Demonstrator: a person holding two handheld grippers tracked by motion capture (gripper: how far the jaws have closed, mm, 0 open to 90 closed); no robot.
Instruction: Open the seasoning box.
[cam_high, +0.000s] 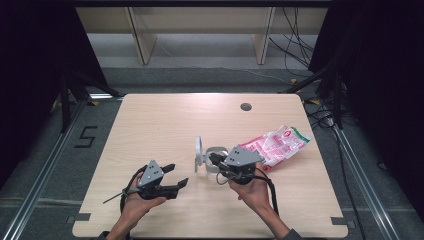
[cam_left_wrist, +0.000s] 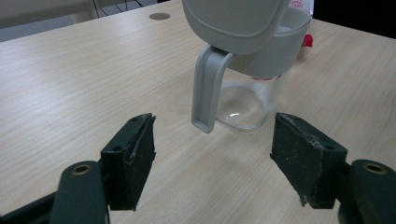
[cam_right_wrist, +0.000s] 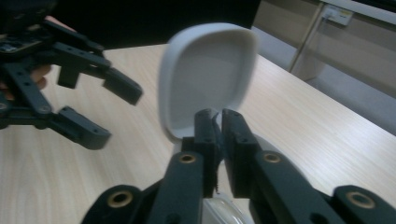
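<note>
Pale wood table (cam_high: 165, 125) | clear jar (cam_left_wrist: 243, 105) stood mid-table, grey lid (cam_left_wrist: 233, 21) flipped upright | right gripper (cam_right_wrist: 219, 135) pinched apparently the jar's rim | left gripper (cam_left_wrist: 212, 154) gaped, empty, facing handle (cam_left_wrist: 208, 88) | looked light, rigid, slippery; rim safest.

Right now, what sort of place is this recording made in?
Probably a lab or recording bay, not a home: a lone wooden table stands between black curtains, metal floor rails run alongside, loose cables trail behind, and a "5" is marked on the floor.
</note>
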